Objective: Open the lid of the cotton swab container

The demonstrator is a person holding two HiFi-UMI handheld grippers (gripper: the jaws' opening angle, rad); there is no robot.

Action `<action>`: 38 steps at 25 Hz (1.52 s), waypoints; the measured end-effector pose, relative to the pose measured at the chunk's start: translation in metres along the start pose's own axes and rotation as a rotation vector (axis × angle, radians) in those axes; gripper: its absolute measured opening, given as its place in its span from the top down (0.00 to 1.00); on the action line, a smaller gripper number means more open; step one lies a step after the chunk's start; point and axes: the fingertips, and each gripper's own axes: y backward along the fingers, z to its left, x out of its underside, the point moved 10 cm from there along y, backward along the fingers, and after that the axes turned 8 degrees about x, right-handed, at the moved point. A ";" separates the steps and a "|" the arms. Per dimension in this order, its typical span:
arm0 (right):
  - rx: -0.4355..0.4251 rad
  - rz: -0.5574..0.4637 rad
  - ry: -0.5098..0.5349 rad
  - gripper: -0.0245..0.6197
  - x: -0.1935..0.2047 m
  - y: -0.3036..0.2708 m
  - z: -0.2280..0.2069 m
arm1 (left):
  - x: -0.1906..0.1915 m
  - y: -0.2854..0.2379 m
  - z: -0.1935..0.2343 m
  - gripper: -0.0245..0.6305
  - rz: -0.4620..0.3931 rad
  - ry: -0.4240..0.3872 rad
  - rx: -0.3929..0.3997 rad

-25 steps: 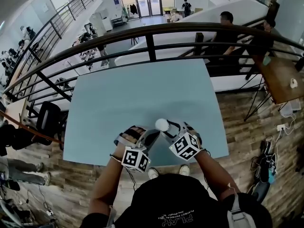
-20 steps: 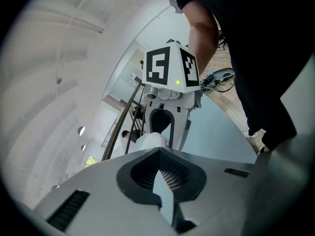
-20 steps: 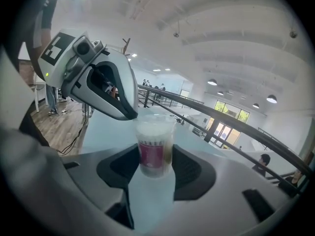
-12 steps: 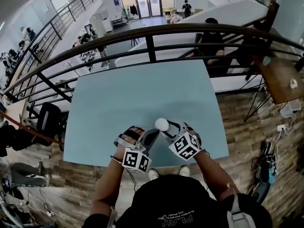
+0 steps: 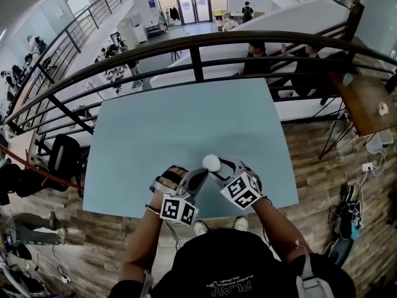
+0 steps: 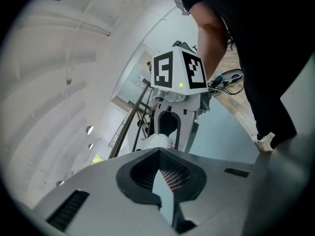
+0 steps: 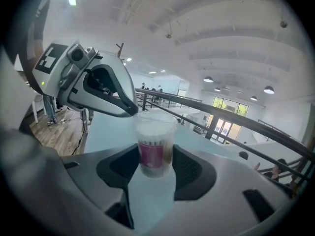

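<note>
The cotton swab container (image 5: 211, 162) is a small clear tub with a red label (image 7: 152, 154) and a pale lid. It stands upright near the front edge of the light blue table (image 5: 155, 129). My right gripper (image 5: 219, 169) comes in from the right, and its pads press on both sides of the tub (image 7: 156, 157). In the right gripper view, my left gripper (image 7: 134, 111) is shut, with its tip against the left rim of the lid. Whether it pinches the rim I cannot tell. In the left gripper view the closed jaws (image 6: 159, 152) point at the container (image 6: 157, 141), just beyond them.
A black metal railing (image 5: 198, 48) runs behind the table's far edge, above a drop to a lower floor where people are. Wood flooring (image 5: 322, 160) lies to the right of the table, with cables on it. A brown table (image 5: 369, 101) stands at the far right.
Neither gripper nor the container has visibly moved. People beyond the railing have shifted to the left.
</note>
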 end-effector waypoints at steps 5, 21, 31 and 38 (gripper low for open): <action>-0.004 0.012 0.013 0.62 -0.001 0.000 0.001 | -0.001 0.005 0.004 0.95 -0.005 0.010 -0.041; -0.068 0.004 0.054 0.61 -0.002 0.000 0.026 | 0.002 0.004 0.038 0.95 -0.004 0.053 -0.154; -0.119 -0.013 0.100 0.61 -0.003 0.007 0.048 | 0.011 -0.012 0.033 0.95 0.029 0.061 -0.134; -0.086 -0.002 0.049 0.61 0.005 0.003 0.042 | 0.027 -0.015 0.029 0.95 0.061 0.145 -0.154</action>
